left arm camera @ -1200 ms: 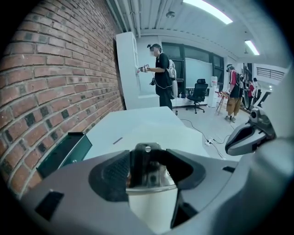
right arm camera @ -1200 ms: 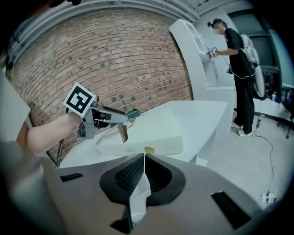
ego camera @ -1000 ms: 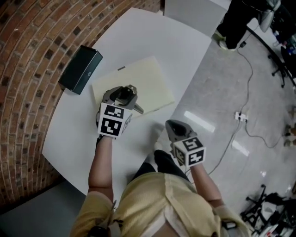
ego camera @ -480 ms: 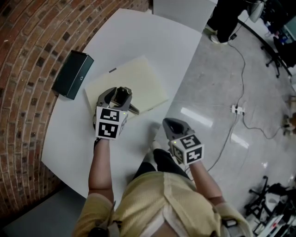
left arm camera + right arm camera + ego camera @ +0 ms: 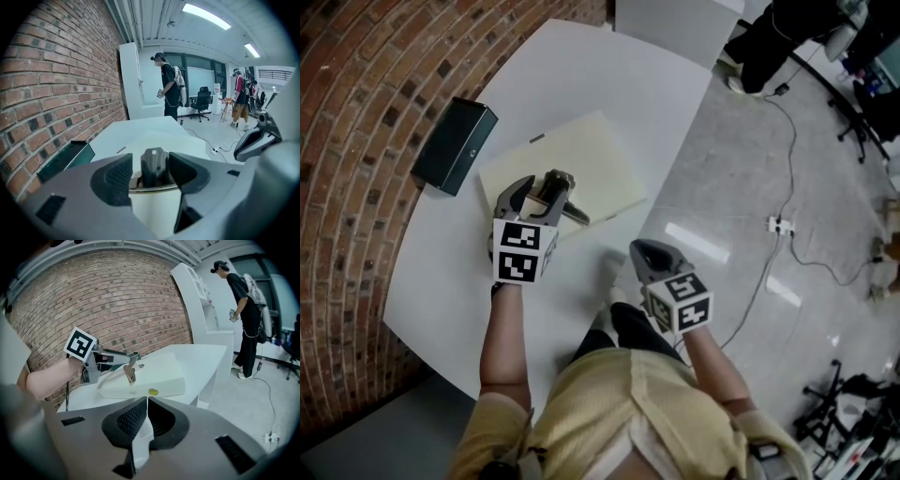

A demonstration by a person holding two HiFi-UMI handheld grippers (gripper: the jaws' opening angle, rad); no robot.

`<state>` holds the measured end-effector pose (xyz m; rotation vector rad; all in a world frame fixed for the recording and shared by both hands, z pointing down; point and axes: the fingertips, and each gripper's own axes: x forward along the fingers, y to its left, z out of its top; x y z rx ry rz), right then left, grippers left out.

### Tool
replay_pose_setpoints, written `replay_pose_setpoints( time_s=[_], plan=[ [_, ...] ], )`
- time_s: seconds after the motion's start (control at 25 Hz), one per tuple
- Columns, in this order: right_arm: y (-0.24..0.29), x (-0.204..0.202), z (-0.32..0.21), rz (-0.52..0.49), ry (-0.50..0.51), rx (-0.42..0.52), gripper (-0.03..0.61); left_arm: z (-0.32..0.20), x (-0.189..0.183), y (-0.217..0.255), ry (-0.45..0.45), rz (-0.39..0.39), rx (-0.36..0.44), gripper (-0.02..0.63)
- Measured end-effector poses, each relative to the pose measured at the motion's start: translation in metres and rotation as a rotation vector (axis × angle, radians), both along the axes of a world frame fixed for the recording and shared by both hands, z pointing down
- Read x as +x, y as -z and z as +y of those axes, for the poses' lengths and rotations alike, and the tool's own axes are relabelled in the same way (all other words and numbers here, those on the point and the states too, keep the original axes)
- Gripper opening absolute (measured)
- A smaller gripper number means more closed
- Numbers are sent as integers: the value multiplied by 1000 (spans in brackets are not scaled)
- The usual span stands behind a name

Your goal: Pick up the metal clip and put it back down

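left gripper view, ribbed jaws of left gripper (image 5: 152, 174) clamped on glossy metal clip (image 5: 154, 161), right gripper (image 5: 146, 417) jaws together

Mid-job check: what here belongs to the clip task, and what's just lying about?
In the job: metal clip, held in the left gripper; cream pad beneath it.
Lying about: dark green box on the white table; small yellow disc at the pad's edge; shut right gripper.

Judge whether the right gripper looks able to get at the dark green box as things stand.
Probably not directly: the left gripper, shut on the metal clip above the cream pad, lies between the right gripper and the dark green box, so it would have to go round.
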<state>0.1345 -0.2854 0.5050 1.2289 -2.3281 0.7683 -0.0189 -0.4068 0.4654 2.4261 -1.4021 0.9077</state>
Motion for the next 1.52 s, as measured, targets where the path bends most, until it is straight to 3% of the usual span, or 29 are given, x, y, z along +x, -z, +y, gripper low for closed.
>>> replay_pose_setpoints(
  time_s=[0.28, 0.6, 1.52],
  plan=[
    [7, -9, 7, 6, -7, 23, 5, 20, -25, 18, 54, 58, 45, 244],
    [13, -4, 18, 31, -47, 50, 5, 52, -49, 29, 91, 132, 38, 242],
    [37, -26, 41, 43, -85, 115, 5, 139, -94, 35, 130, 189, 30, 193]
  ],
)
